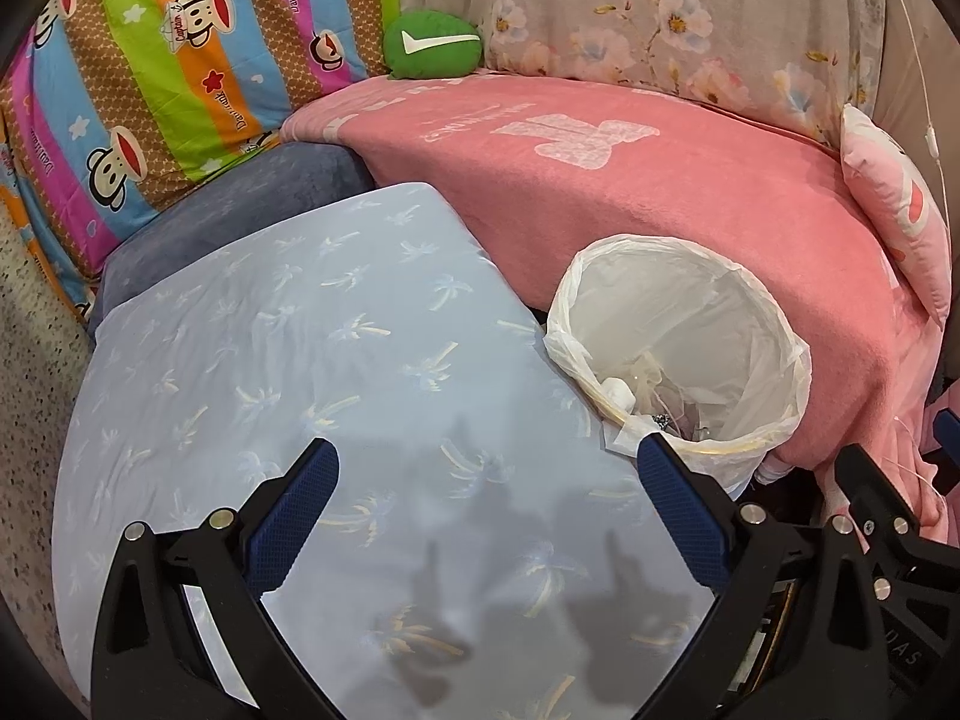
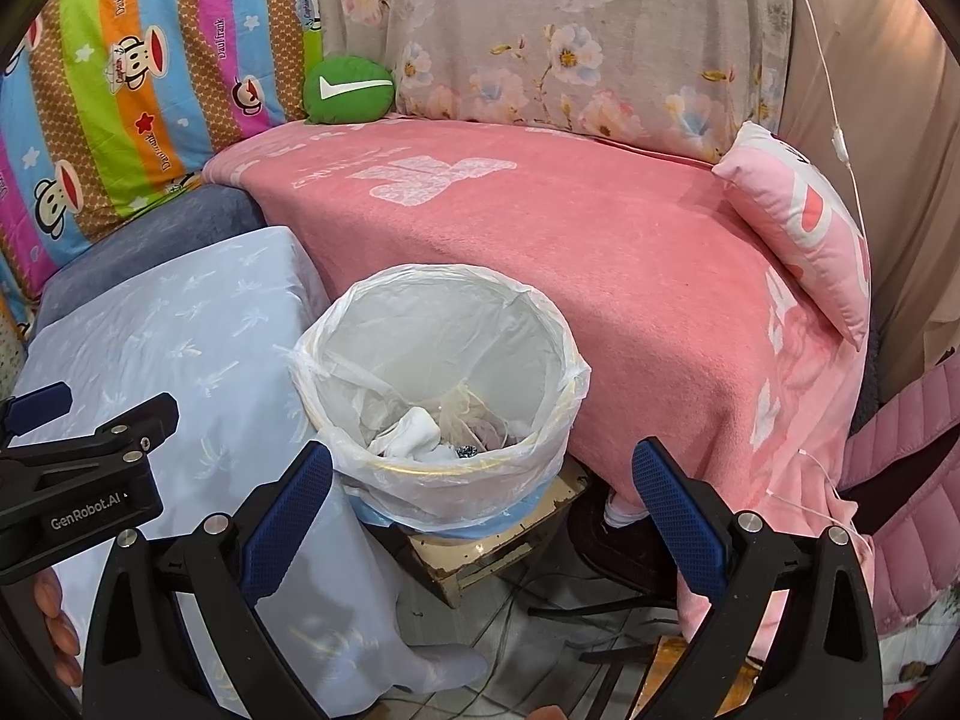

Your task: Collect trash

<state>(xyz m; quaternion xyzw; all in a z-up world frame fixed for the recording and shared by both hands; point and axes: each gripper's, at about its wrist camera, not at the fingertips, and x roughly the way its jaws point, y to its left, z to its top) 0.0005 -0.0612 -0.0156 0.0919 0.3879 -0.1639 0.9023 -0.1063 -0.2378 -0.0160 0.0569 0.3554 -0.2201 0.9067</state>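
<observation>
A trash bin [image 2: 540, 414] lined with a white plastic bag [image 1: 774, 312] stands between the pale blue surface and the pink blanket. Crumpled white trash [image 2: 414, 429] lies at its bottom. My right gripper [image 2: 480, 465] is open, its blue pads either side of the bin's near rim, with nothing held. Over the pale blue cloth hovers my left gripper [image 1: 487, 462], open and empty, with the bin just beyond its right fingertip. The left gripper's body [image 2: 90, 468] also shows at the left edge of the right wrist view.
A pale blue cloth [image 1: 288, 372] with a palm print covers a surface on the left. A pink blanket [image 2: 540, 240] covers the sofa seat, with a pink cushion [image 2: 804, 228] and a green round cushion [image 2: 348, 90]. The bin rests on a worn wooden stool [image 2: 480, 558]; cables lie on the floor below.
</observation>
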